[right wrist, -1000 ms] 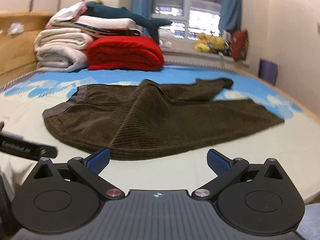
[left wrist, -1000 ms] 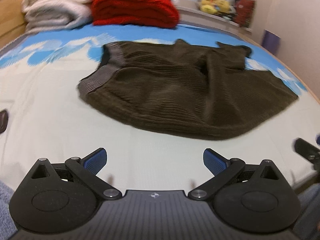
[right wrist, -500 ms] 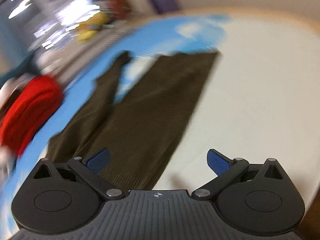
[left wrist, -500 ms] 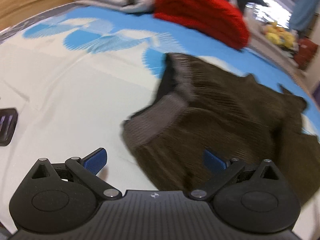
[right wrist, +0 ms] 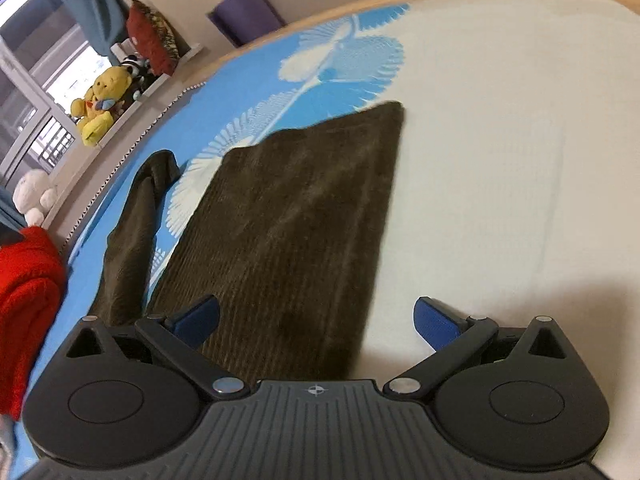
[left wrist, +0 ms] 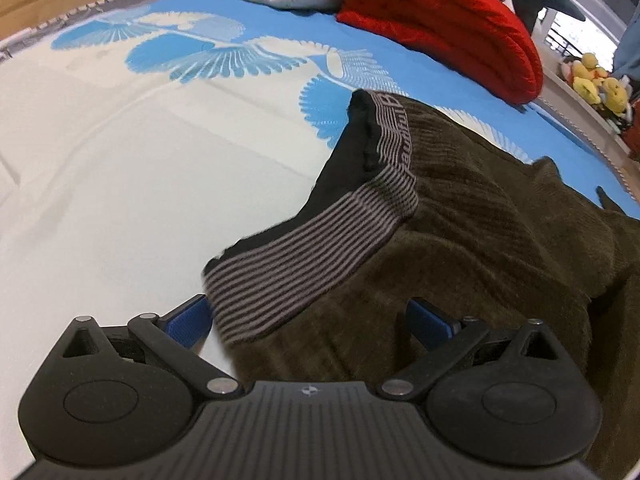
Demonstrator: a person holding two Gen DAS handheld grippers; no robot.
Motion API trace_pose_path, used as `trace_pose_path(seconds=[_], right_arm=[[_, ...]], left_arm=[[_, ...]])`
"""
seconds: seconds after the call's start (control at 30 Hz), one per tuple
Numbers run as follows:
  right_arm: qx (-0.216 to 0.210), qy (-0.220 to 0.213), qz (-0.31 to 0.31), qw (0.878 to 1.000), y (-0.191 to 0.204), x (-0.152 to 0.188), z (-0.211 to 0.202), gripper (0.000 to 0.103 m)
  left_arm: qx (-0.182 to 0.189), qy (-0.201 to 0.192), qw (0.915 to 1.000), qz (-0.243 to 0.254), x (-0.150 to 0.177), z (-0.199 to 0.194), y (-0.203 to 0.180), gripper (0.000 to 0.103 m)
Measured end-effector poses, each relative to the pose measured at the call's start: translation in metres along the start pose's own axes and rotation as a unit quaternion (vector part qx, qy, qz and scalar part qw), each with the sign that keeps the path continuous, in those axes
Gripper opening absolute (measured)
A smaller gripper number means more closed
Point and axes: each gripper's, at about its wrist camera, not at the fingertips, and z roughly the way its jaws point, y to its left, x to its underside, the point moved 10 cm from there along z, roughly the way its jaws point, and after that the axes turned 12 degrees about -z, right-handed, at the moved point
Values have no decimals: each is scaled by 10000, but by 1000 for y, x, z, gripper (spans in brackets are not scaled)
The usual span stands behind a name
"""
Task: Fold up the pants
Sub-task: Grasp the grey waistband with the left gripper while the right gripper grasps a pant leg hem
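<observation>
Brown ribbed corduroy pants [left wrist: 500, 224] lie spread on my work surface, a bed sheet [left wrist: 100, 168] printed with blue fan shapes. Their striped grey elastic waistband [left wrist: 316, 244] curls open, showing a dark lining. My left gripper [left wrist: 308, 320], fingers released and wide apart, straddles the waistband corner. My right gripper [right wrist: 316, 320], likewise spread and empty, hovers low over one flat pant leg [right wrist: 304, 216]. A folded red blanket [left wrist: 444, 20] rests beyond.
</observation>
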Motion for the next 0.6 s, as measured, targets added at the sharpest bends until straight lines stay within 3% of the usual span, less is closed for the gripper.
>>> trace_pose_path(seconds=[0.07,0.13,0.17,0.2,0.23,0.27,0.33,0.4,0.6], right_arm=[[-382,57,-170,9991,14,3,5,102],[-681,139,-194,9974,23,3,7,95],[-634,143,-227,9976,24,3,6,73],[-525,197,-265,9981,22,4,6,44],[-421,254,-267,9984,18,4,6,31],[-330,287,-193,9989,11,3,7,12],[-310,371,33,9988,-1,3,6,12],[-246,408,145,9988,-8,1,-2,10],[488,554,158,9971,-36,14,-52,9]], left_arm=[[-139,-50,9997,-181,-1,4,-4,103],[-70,-35,9994,-326,-3,2,-8,98],[-171,-59,9991,-379,-4,1,-5,92],[-322,-99,9984,-458,-7,-1,0,76],[-408,-122,9978,-514,-9,-2,4,68],[-356,-89,9977,-567,-12,-4,7,65],[-332,-105,9974,-638,-17,-10,13,40],[-327,-241,9978,-523,-22,-19,17,27],[-239,-313,9982,-456,-25,-44,40,24]])
